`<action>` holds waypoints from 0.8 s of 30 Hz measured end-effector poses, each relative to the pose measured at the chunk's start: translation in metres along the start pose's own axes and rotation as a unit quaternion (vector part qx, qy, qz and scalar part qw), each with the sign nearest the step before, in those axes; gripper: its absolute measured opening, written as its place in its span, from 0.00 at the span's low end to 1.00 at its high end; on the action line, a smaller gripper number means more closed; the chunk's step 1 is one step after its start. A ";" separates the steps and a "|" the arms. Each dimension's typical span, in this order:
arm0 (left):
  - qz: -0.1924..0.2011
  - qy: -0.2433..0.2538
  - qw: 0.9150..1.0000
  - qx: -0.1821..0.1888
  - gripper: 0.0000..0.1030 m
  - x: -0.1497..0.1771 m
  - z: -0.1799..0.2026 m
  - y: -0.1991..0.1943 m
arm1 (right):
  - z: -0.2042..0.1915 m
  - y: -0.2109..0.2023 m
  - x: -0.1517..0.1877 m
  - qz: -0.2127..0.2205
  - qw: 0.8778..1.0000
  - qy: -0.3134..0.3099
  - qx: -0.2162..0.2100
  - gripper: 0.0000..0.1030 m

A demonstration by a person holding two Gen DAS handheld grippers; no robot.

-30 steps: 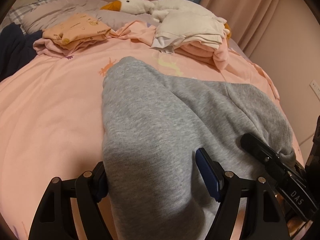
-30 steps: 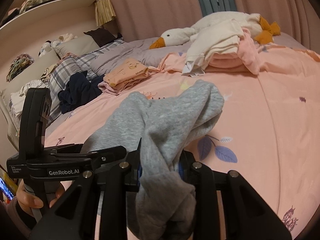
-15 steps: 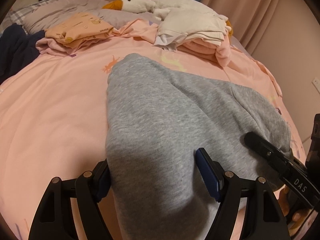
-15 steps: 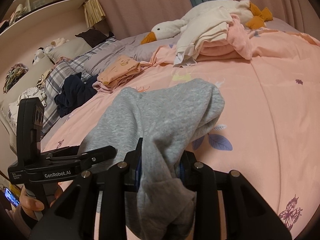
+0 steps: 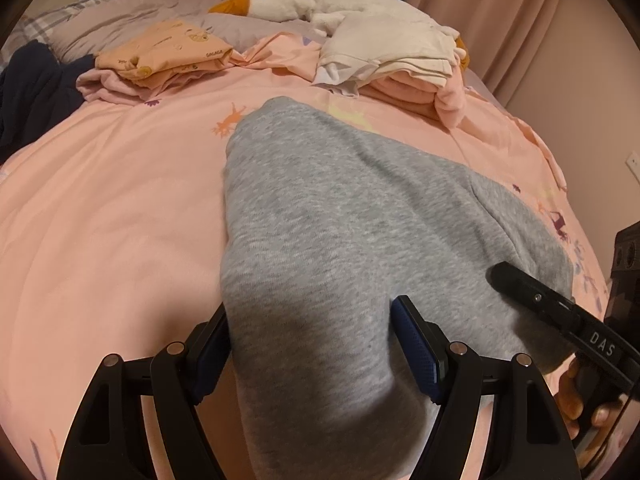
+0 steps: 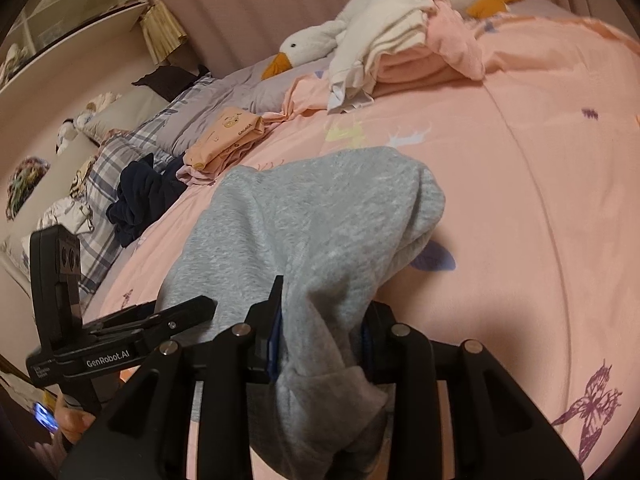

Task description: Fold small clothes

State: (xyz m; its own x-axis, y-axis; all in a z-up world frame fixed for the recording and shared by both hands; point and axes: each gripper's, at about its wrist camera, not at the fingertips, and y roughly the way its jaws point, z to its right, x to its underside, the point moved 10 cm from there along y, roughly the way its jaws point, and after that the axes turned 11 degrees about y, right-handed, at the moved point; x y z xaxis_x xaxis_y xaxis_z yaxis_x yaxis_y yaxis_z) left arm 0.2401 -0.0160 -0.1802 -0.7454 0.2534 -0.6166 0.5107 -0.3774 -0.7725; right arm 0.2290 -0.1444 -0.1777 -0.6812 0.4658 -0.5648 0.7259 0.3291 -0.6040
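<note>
A grey sweatshirt-fabric garment (image 5: 340, 208) lies draped across the pink duvet (image 5: 100, 200), its near edge lifted by both grippers. My left gripper (image 5: 310, 320) stands wide, shut on a thick fold that fills the gap between its blue pads. In the right wrist view the same grey garment (image 6: 312, 216) bunches between the pads of my right gripper (image 6: 320, 308); its jaws are opening while the cloth still sits pinched there. The right gripper's finger (image 5: 540, 300) lies at the garment's right edge, and the left gripper's finger (image 6: 180, 312) at its left edge.
At the far side of the bed sit a folded orange pile (image 5: 168, 52), a white and pink folded stack (image 5: 392, 60) and a goose plush (image 5: 272, 0). A navy garment (image 6: 140, 196) lies beside plaid pillows (image 6: 108, 160). A hand (image 5: 576, 400) holds the right gripper.
The right gripper has rolled and sunk a little toward the bed, its jaws slightly wider. The grey garment has settled flatter on the duvet. The left gripper has kept its grip.
</note>
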 end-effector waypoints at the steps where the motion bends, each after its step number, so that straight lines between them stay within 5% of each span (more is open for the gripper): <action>1: -0.001 -0.001 1.000 0.000 0.74 0.001 0.000 0.000 | 0.002 0.000 0.001 -0.003 1.000 0.009 -0.003 0.33; 24: -0.010 -0.002 1.000 0.000 0.74 0.013 -0.001 -0.003 | 0.021 -0.007 0.006 -0.020 0.999 0.048 -0.008 0.40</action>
State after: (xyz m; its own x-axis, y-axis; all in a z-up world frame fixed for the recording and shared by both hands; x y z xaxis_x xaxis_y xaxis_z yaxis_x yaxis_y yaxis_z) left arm 0.2296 -0.0108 -0.1863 -0.7570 0.2577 -0.6005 0.4960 -0.3717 -0.7848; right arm 0.2183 -0.1611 -0.1883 -0.6985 0.5275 -0.4836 0.6997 0.3618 -0.6161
